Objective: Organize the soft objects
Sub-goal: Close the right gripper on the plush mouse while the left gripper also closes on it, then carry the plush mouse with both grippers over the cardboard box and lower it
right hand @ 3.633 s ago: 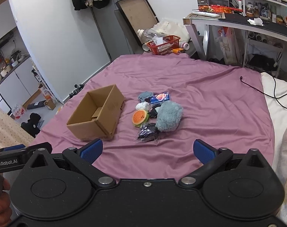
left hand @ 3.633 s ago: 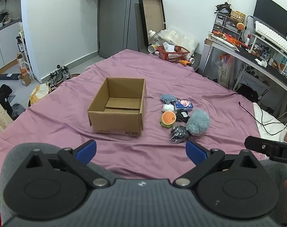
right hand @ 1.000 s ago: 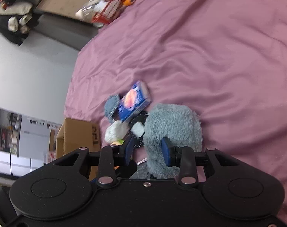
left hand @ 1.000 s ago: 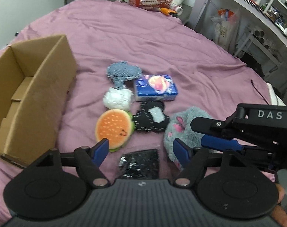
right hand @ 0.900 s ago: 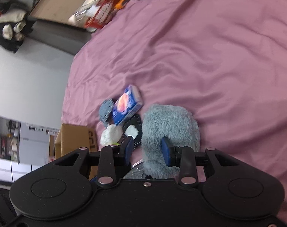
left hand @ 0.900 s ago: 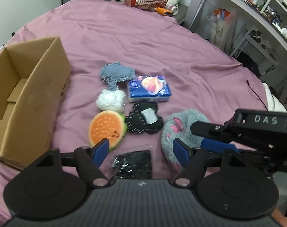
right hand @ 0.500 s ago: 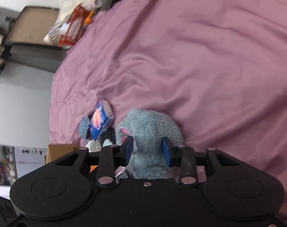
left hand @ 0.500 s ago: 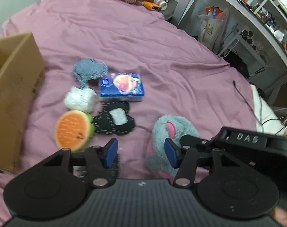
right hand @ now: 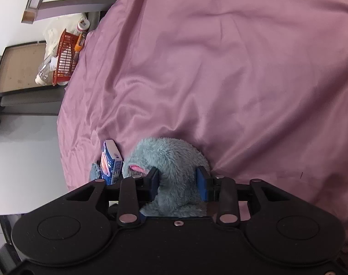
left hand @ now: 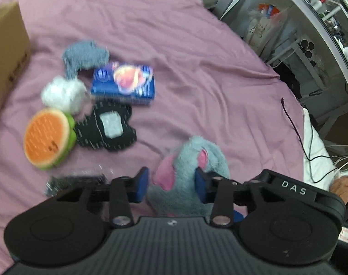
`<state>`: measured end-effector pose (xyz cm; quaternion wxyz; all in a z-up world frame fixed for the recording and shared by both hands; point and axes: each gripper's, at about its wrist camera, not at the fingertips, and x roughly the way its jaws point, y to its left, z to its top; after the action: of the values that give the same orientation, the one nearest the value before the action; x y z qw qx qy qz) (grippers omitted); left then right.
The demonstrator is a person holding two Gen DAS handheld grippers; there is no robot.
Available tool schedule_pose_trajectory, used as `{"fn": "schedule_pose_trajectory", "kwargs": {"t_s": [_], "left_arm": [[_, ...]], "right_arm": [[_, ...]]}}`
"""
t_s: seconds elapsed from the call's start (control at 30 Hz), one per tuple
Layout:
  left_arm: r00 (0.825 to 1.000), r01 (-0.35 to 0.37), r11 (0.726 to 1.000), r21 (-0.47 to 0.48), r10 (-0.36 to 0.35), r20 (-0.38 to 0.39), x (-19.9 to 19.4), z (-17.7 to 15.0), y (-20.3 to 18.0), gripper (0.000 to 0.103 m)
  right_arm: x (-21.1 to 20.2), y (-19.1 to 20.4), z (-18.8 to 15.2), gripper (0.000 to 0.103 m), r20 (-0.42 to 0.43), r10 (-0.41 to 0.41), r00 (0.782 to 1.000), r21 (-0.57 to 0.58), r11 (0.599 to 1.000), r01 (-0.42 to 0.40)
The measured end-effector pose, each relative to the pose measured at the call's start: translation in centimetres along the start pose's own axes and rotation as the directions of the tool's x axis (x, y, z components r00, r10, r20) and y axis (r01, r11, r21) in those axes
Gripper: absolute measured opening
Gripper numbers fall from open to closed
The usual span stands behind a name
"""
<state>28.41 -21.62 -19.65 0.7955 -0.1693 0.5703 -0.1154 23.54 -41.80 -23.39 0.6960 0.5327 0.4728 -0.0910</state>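
A grey-blue plush toy (left hand: pixel 203 160) with pink ears lies on the purple bedsheet (left hand: pixel 197 57). My left gripper (left hand: pixel 171 183) straddles it from above. Its jaws are closing, with the blue pads against the fur on both sides. My right gripper (right hand: pixel 178 181) grips the same plush toy (right hand: pixel 171 158) and its jaws are closing tighter on it. The black body of the right gripper shows at the lower right of the left wrist view. Left of the plush lie an orange-and-green slice cushion (left hand: pixel 48 137), a black patterned pouch (left hand: pixel 107 126), a white fluffy ball (left hand: pixel 64 94), a grey knitted cloth (left hand: pixel 84 55) and a blue tissue pack (left hand: pixel 125 82).
A cardboard box (left hand: pixel 6 41) stands at the left edge of the bed. A black beaded bag (left hand: pixel 75 181) lies just left of my left gripper. A dark cable (left hand: pixel 291 119) trails over the sheet at the right, near a cluttered desk. A red basket (right hand: pixel 65 57) sits beyond the bed.
My left gripper moved right and down over the plush toy, and its jaws narrowed around it. My right gripper rolled and sank while staying shut on the plush toy.
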Motion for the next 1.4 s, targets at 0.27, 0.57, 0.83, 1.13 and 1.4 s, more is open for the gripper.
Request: {"fn": "schedule_pose_trajectory", "kwargs": {"t_s": [0.27, 0.57, 0.83, 1.13, 1.4], "left_arm": [[1.000, -0.013, 1.000, 0.016, 0.013, 0.027, -1.8, 0.4, -1.0, 0.027], [0.990, -0.022, 0.999, 0.025, 0.018, 0.138, -6.9, 1.4, -0.1, 0.026], [0.977, -0.018, 1.000, -0.002, 0.018, 0.211, -10.9, 2.0, 1.8, 0.025], [0.960, 0.003, 0.999, -0.036, 0.007, 0.280, -14.8, 2.4, 4.2, 0.024], [0.946, -0.007, 0.998, -0.058, 0.025, 0.323, -17.3, 2.9, 6.4, 0.024]], "right_arm": [[-1.1, 1.0, -0.5, 0.022, 0.028, 0.071, 0.997, -0.079, 0.994, -0.069], [-2.5, 4.2, -1.8, 0.021, 0.005, 0.243, 0.970, -0.225, 0.945, -0.236], [-3.3, 7.0, -3.9, 0.021, -0.023, 0.326, 0.945, -0.328, 0.890, -0.315], [-3.7, 9.7, -6.0, 0.021, -0.055, 0.395, 0.917, -0.432, 0.819, -0.378], [-3.1, 12.3, -8.1, 0.020, -0.087, 0.424, 0.901, -0.495, 0.767, -0.409]]}}
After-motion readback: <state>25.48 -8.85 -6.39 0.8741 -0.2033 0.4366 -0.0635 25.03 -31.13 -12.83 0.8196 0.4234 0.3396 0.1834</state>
